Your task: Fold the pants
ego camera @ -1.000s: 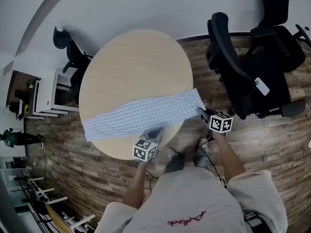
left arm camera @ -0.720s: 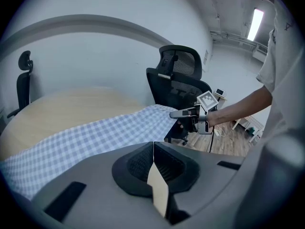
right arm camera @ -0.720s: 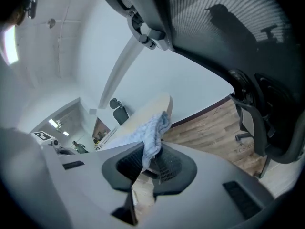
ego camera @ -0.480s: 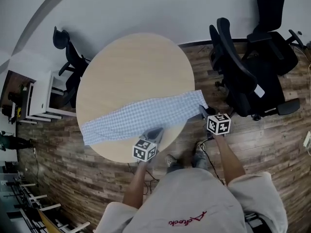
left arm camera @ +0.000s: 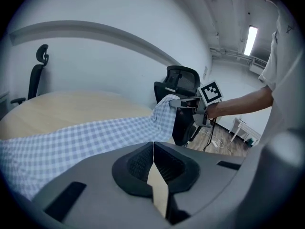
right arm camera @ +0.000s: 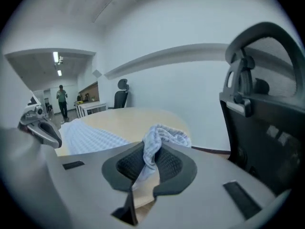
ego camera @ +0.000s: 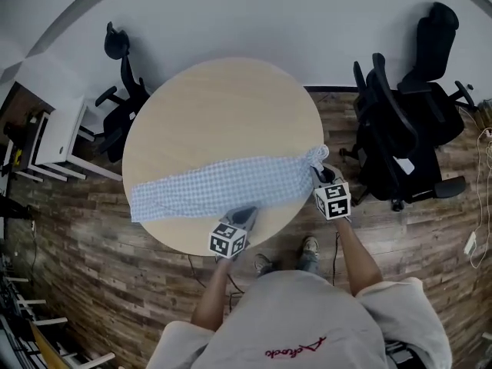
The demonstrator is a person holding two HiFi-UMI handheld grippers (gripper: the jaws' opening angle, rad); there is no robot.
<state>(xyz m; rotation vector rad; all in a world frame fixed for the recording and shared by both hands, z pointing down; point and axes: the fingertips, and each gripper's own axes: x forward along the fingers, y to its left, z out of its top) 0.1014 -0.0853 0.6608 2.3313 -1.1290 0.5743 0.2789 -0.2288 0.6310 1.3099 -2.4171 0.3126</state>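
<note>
Blue-checked pants (ego camera: pixel 215 187) lie stretched across the near part of the round wooden table (ego camera: pixel 223 106), from its left edge to its right edge. My right gripper (ego camera: pixel 317 174) is at the table's right rim, shut on the pants' right end, which bunches up between its pads (right arm camera: pixel 145 159) and is lifted off the table edge. My left gripper (ego camera: pixel 244 212) sits at the pants' near edge around the middle. Its jaws (left arm camera: pixel 153 144) are shut and no cloth shows between them. In the left gripper view the pants (left arm camera: pixel 71 137) run ahead to the right gripper (left arm camera: pixel 183 101).
Black office chairs (ego camera: pixel 400 144) stand close to the right of the table, just behind my right gripper. Another black chair (ego camera: pixel 119 106) and a white desk (ego camera: pixel 46 141) are at the left. The floor is wood planks. A person (right arm camera: pixel 62 101) stands far off.
My right gripper has risen and rolled, lifting the pants' right end up from beside the table edge. My left gripper has shifted slightly along the near edge.
</note>
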